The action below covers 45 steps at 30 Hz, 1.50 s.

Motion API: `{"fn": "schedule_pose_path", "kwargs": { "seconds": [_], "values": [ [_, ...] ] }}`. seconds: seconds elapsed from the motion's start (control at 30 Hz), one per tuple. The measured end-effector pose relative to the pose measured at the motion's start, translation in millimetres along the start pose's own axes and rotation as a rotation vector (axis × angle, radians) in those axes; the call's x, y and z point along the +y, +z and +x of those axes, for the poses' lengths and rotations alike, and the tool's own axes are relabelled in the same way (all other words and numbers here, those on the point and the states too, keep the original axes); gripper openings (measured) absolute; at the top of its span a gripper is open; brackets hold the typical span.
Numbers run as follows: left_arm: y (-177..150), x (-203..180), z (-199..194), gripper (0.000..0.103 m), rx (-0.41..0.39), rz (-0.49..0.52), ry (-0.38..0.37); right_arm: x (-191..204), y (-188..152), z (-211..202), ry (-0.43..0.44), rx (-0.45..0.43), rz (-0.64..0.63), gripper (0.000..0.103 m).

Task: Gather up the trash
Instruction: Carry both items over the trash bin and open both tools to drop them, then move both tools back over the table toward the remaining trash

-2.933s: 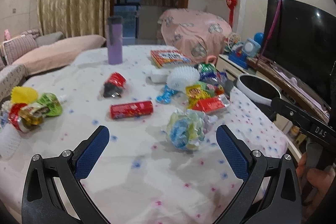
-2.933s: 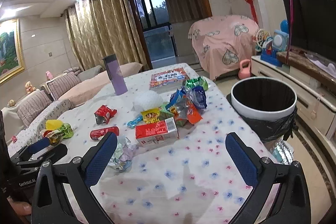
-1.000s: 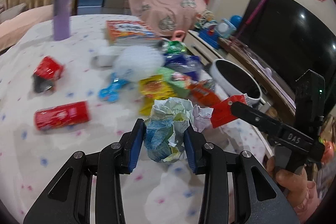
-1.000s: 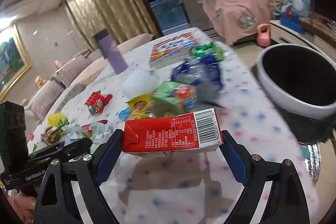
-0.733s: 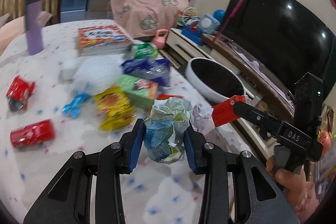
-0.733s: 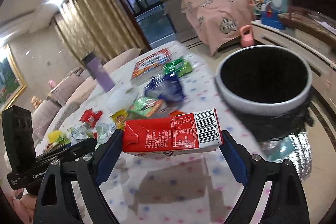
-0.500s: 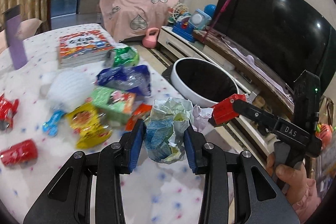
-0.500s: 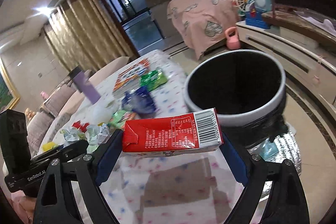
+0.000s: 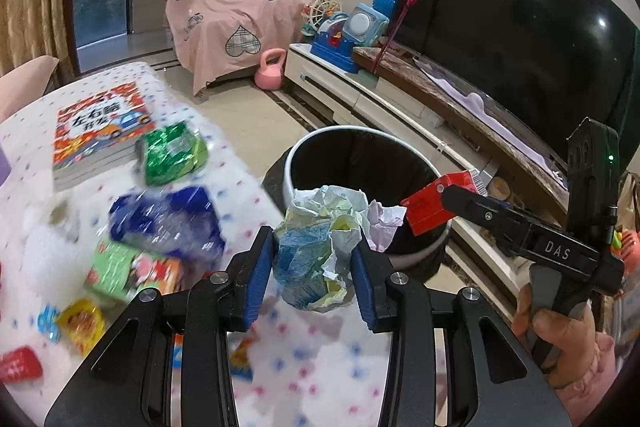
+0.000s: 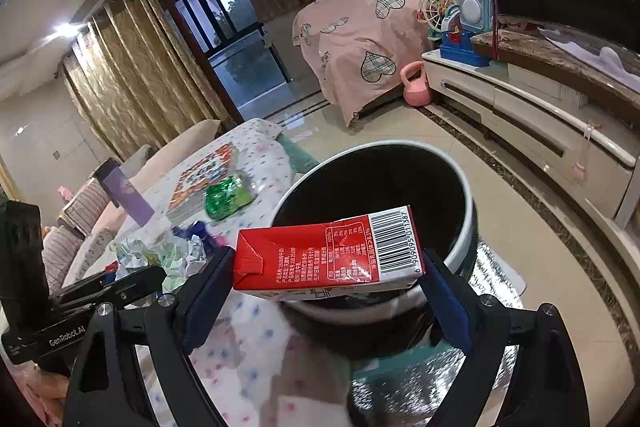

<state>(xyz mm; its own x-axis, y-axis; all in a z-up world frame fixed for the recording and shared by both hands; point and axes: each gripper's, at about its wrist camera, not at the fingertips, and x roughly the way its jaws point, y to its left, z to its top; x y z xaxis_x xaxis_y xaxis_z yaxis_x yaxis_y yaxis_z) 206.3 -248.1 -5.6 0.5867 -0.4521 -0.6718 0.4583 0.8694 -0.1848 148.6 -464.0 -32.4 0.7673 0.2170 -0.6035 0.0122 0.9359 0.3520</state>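
My left gripper [image 9: 314,265] is shut on a crumpled ball of paper [image 9: 320,247], held above the table's edge just short of the trash bin [image 9: 296,163]. My right gripper [image 10: 326,283] is shut on a red milk carton [image 10: 326,255], gripped end to end and hanging over the near rim of the bin [image 10: 466,195], a white-rimmed tub lined with a black bag. In the left wrist view the right gripper [image 9: 448,201] and the carton [image 9: 428,211] show over the bin's right rim. In the right wrist view the paper ball [image 10: 160,255] sits at the left.
On the dotted tablecloth [image 9: 256,183] lie a green wrapper [image 9: 172,153], a blue bag [image 9: 168,219], a green packet [image 9: 132,271], a yellow packet [image 9: 82,321] and a book [image 9: 100,131]. A TV stand [image 10: 532,115] and a pink kettlebell [image 10: 416,83] lie beyond the bin.
Both grippers have travelled from over the table toward the bin, each keeping its load. The bin now fills the right wrist view, with the carton over its rim.
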Motion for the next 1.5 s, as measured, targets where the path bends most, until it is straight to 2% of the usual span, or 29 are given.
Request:
{"fn": "schedule_pose_path", "kwargs": {
  "seconds": [0.27, 0.53, 0.63, 0.67, 0.7, 0.77, 0.97, 1.2, 1.5],
  "values": [
    [25.5, -11.0, 36.9, 0.038, 0.043, 0.012, -0.004, -23.3, 20.2, 16.9, 0.005, 0.033, 0.005, 0.091],
    [34.4, -19.0, 65.8, 0.04, 0.075, 0.027, -0.003, -31.1, 26.8, 30.0, -0.006, 0.064, -0.044, 0.091],
    [35.1, -17.2, 73.0, 0.059, 0.093, 0.018, -0.001, -33.4, 27.3, 37.2, -0.015, 0.082, -0.056, 0.092],
    [35.4, -15.9, 74.4, 0.072, 0.097, 0.012, 0.0, -33.8, 27.3, 38.9, -0.017, 0.086, -0.059, 0.092],
    [35.5, -14.8, 75.5, 0.078, 0.101, 0.002, 0.001, -31.8, 27.1, 39.9, -0.018, 0.09, -0.059, 0.092],
    [34.9, -11.3, 74.8, 0.079, 0.105, -0.013, 0.001, -33.1, 25.3, 41.0, -0.02, 0.099, -0.056, 0.1],
    [25.5, 2.5, 56.6, 0.079, 0.089, -0.049, 0.003, -35.4, 18.4, 31.8, -0.02, 0.089, -0.037, 0.1],
    [-5.6, 23.9, 16.7, 0.079, 0.062, -0.089, 0.001, -20.3, -1.3, 15.4, 0.027, 0.049, 0.016, 0.101],
    [-48.6, 56.3, -35.1, 0.079, 0.049, -0.138, 0.01, 18.9, -40.2, 13.3, 0.095, 0.089, 0.069, 0.101]
  ]
}}
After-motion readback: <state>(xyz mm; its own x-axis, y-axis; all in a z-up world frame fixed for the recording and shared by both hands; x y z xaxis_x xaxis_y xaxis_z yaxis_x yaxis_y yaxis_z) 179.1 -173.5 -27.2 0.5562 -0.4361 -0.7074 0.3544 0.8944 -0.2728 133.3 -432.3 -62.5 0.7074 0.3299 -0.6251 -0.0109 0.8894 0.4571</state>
